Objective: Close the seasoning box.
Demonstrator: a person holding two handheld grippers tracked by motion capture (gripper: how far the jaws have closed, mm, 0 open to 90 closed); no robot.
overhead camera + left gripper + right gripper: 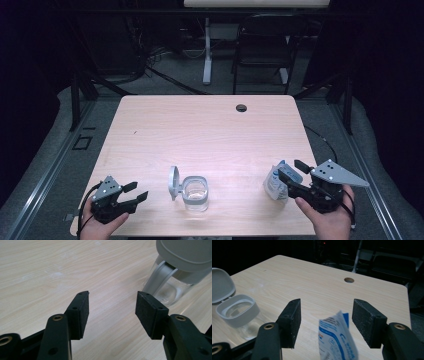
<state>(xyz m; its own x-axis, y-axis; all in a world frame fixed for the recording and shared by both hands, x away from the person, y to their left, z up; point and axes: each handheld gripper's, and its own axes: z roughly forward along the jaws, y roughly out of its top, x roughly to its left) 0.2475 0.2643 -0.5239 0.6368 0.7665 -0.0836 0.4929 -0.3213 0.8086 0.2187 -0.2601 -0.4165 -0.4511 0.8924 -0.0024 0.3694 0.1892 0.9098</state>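
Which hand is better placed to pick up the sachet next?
Right. The right gripper is open with the sachet between its jaws, pads not touching it. The left gripper is open over bare table on the far side of the jar, so it would likely have to reach past it.

Near edge of the table [210,120], middle: the jar [195,194] stands on the wood, its lid [173,182] tipped up on the left side. To the left, near corner, the left gripper [139,192] sits beside the jar, apart from it. Over at the right, the packet [275,182] stands on the table just left of the right gripper [294,171], between its jaws. Far side, a cable hole [241,108]; beyond the table, a chair [262,45].
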